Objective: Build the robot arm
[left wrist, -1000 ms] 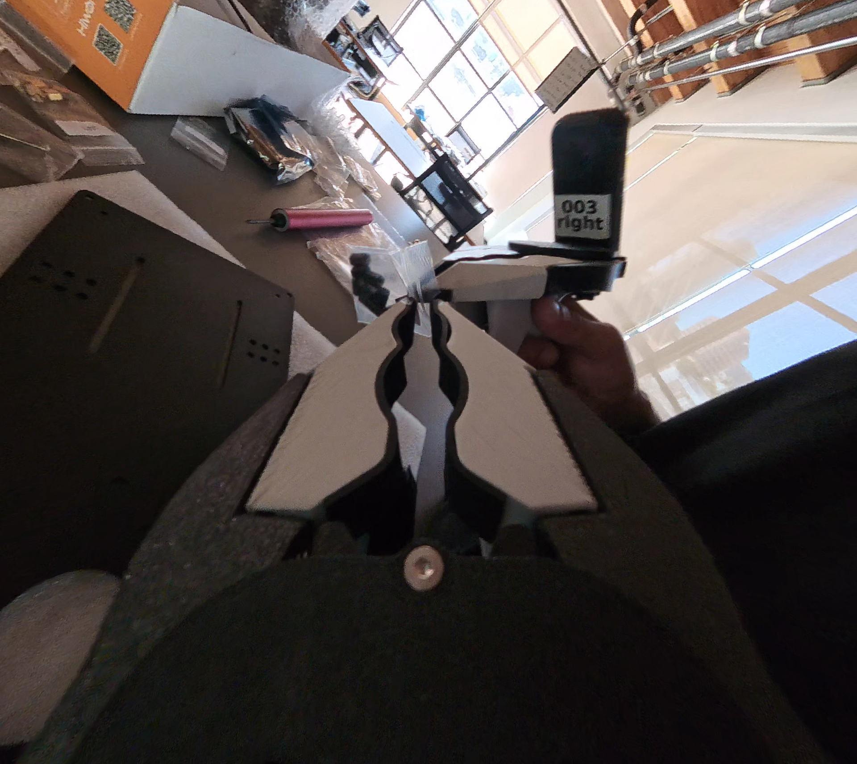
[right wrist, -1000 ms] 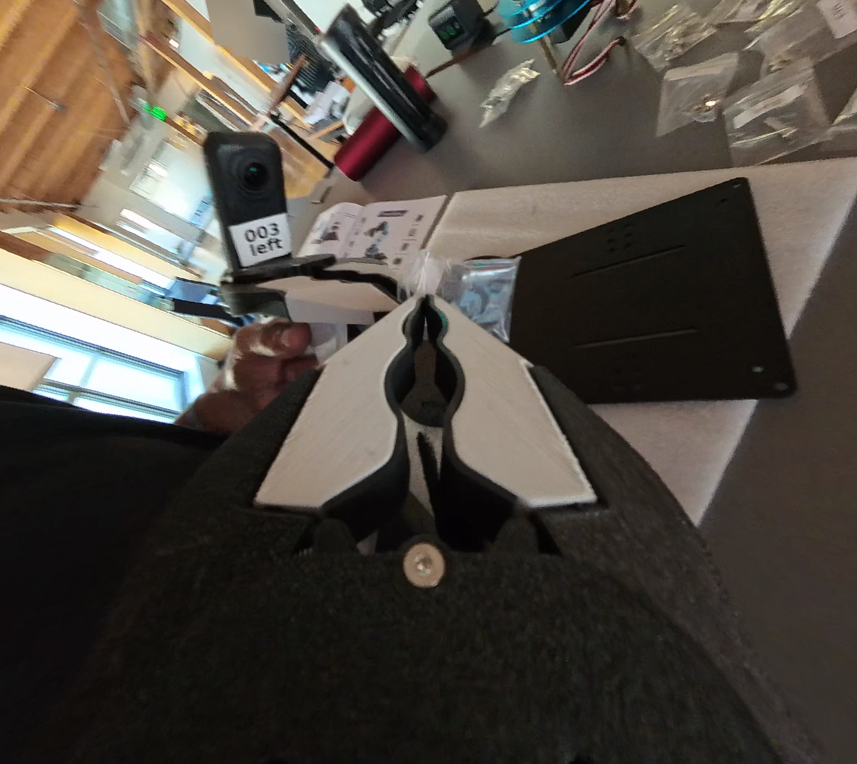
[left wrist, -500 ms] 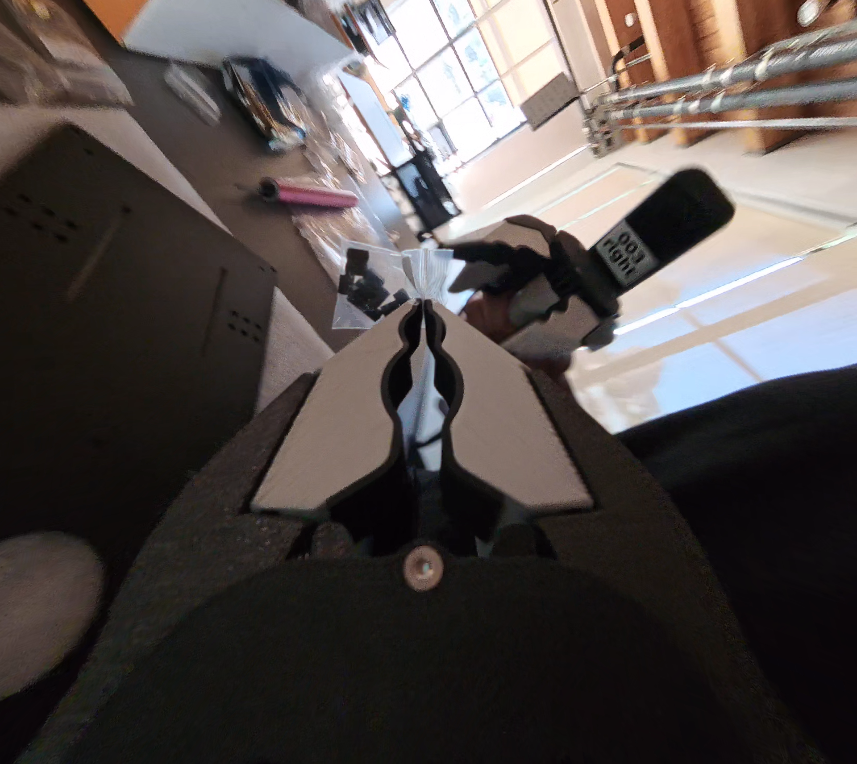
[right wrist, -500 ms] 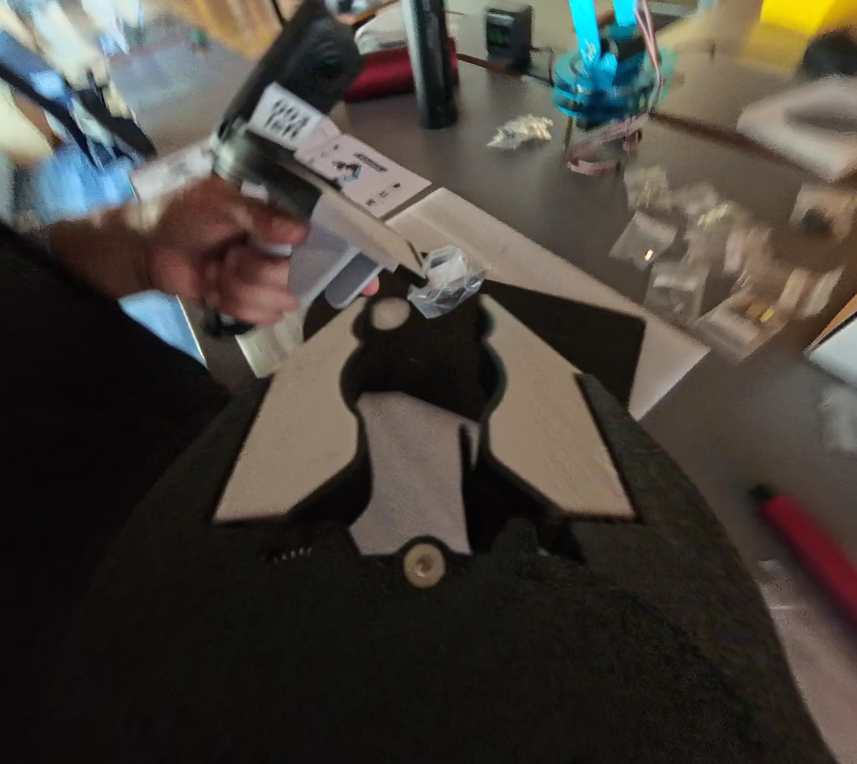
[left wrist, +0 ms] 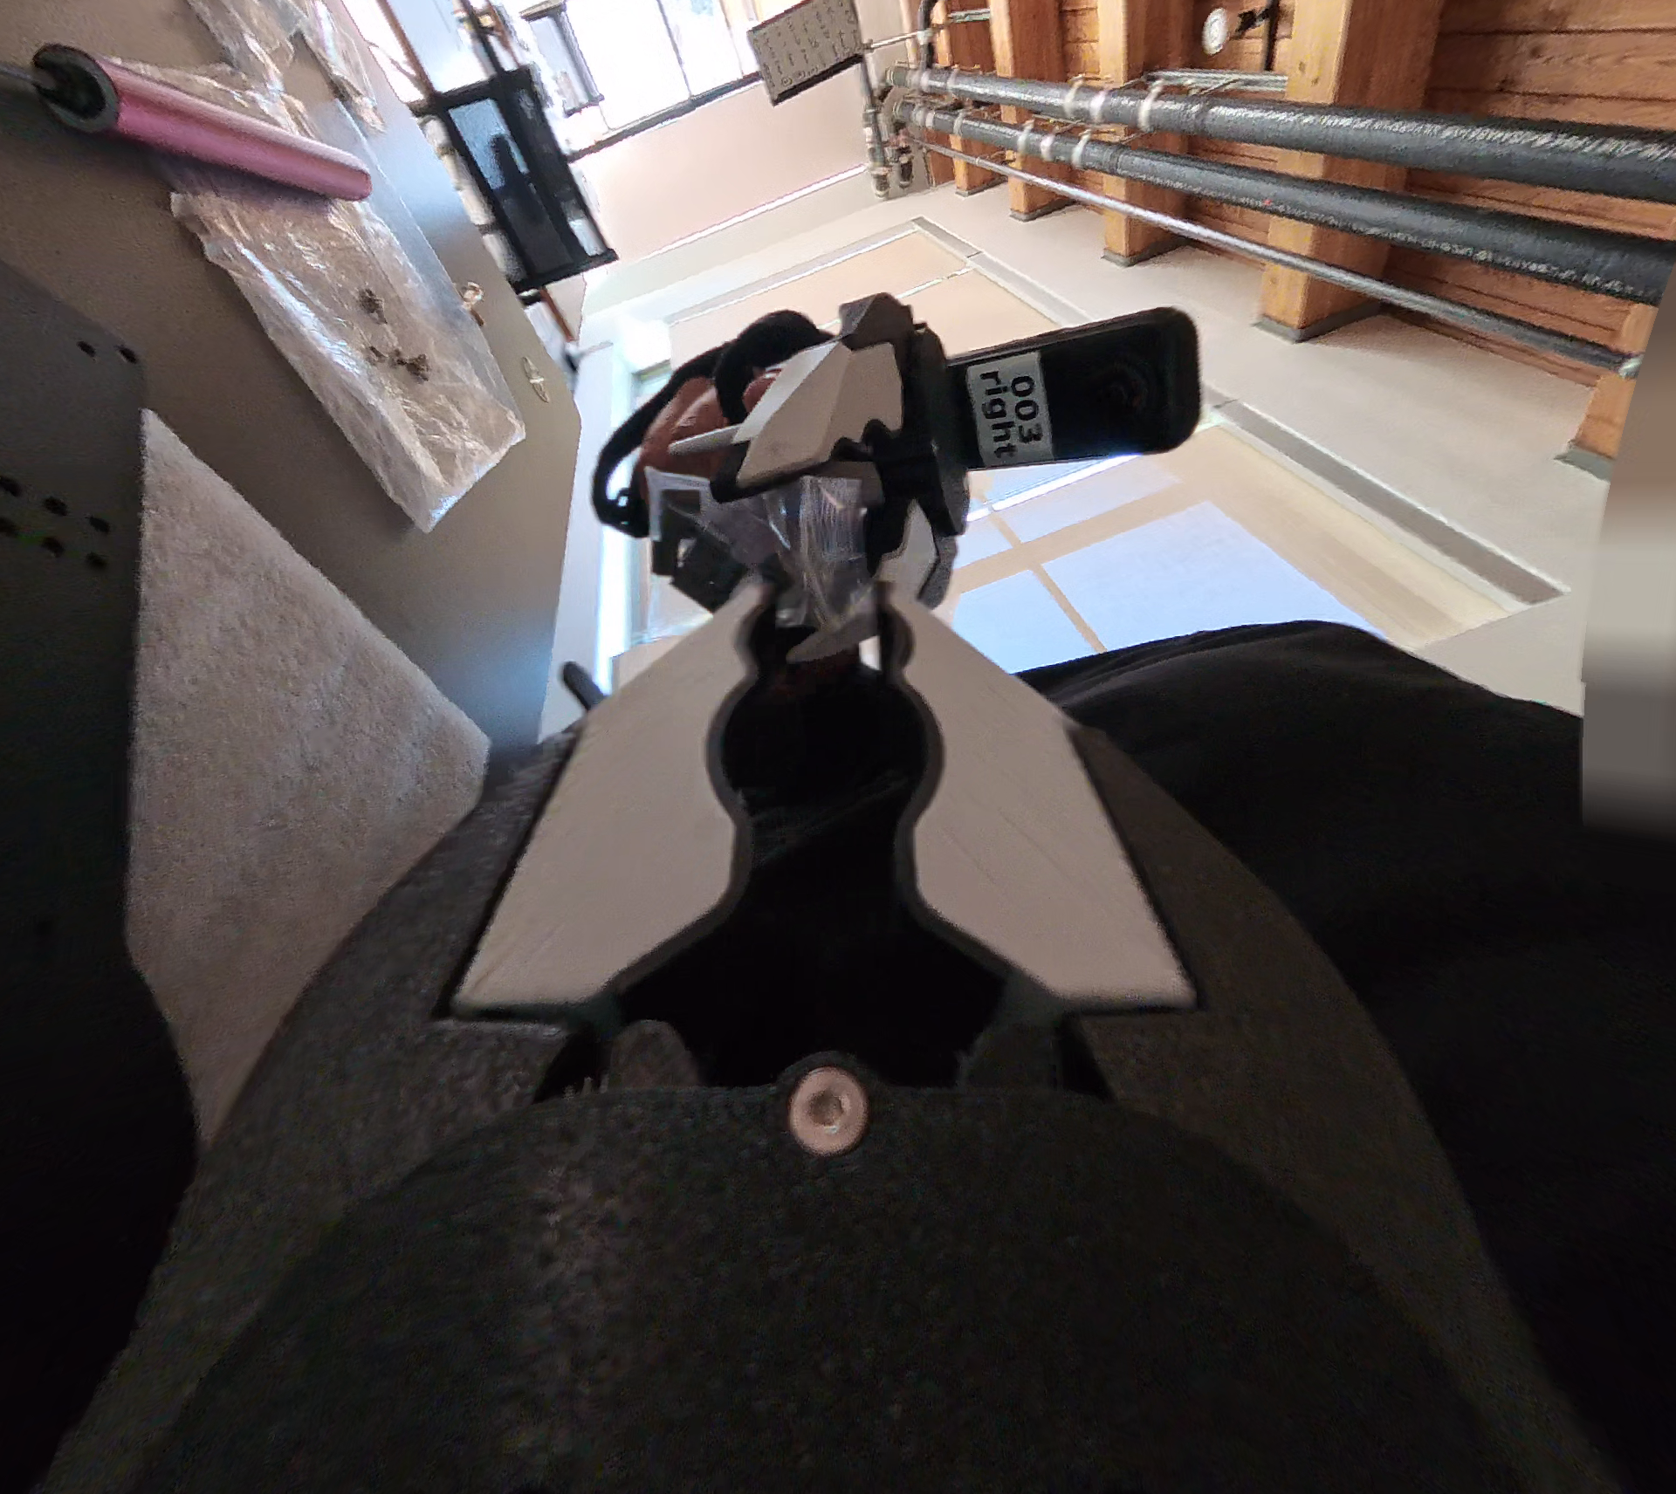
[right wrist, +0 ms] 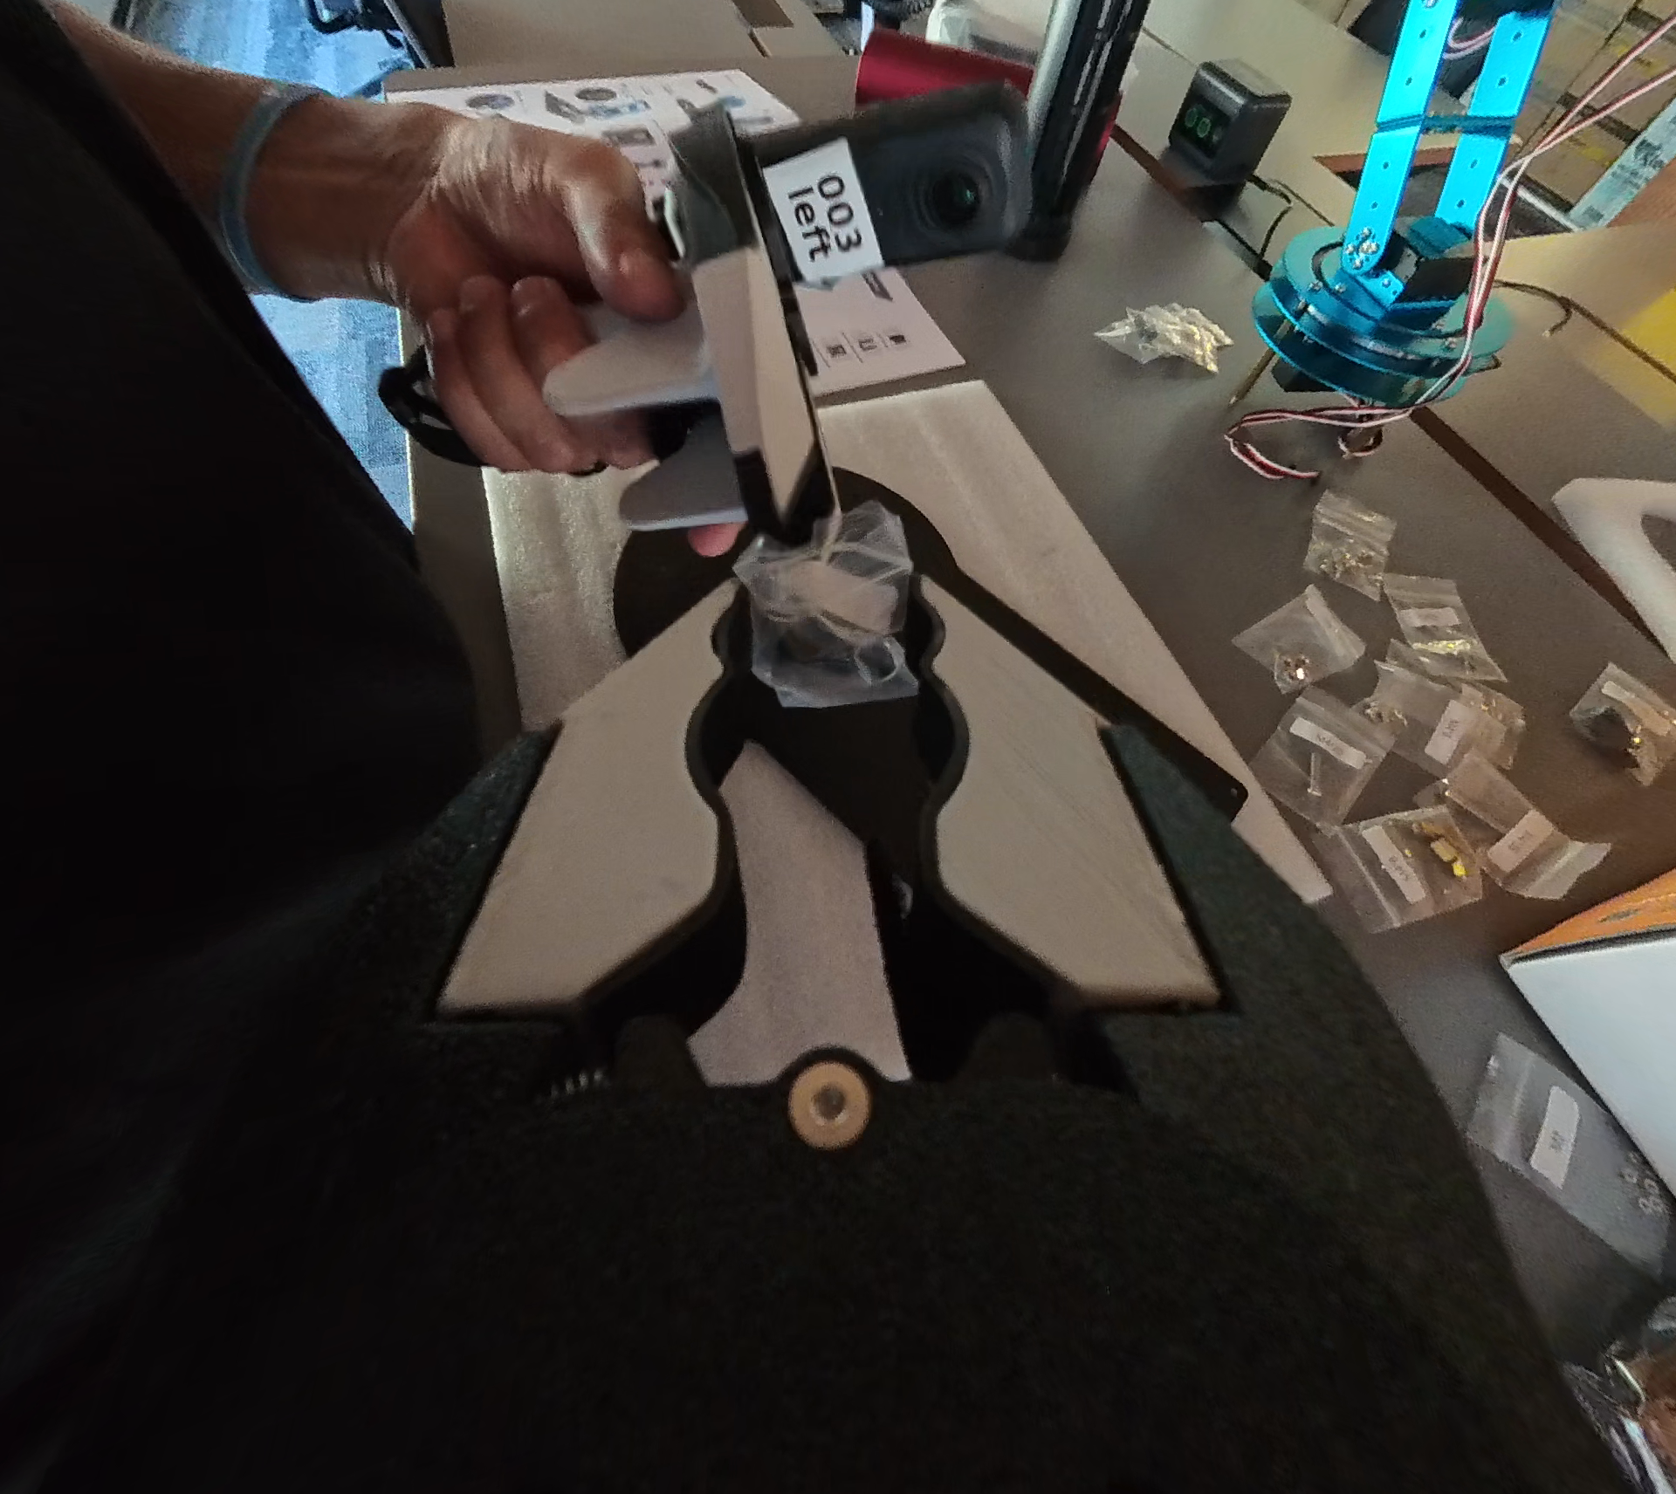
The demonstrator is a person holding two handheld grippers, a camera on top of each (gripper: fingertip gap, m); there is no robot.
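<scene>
A small clear plastic bag (right wrist: 830,616) of black parts hangs in the air over a black metal plate (right wrist: 1102,702). My left gripper (right wrist: 798,530) pinches the bag's bunched top. In the left wrist view its jaws (left wrist: 825,594) stand a little apart with the plastic bag (left wrist: 816,535) between the tips. My right gripper (right wrist: 827,594) is open, with one finger on each side of the bag's body. In the left wrist view the right gripper (left wrist: 803,548) faces me with the bag between its spread fingers. A person's hand (right wrist: 508,254) holds the left gripper.
The plate lies on a white foam pad (right wrist: 907,435) on a grey table. To the right are several small parts bags (right wrist: 1360,743), a blue robot arm (right wrist: 1415,254), a black cylinder (right wrist: 1097,45) and a box corner (right wrist: 1614,1024). A pink tube (left wrist: 227,136) lies farther left. Less than 4 cm separates the two grippers' tips.
The right gripper let go of the bag, opened, swung round and now straddles the bag. The left gripper turned with the bag, and its jaw gap has widened.
</scene>
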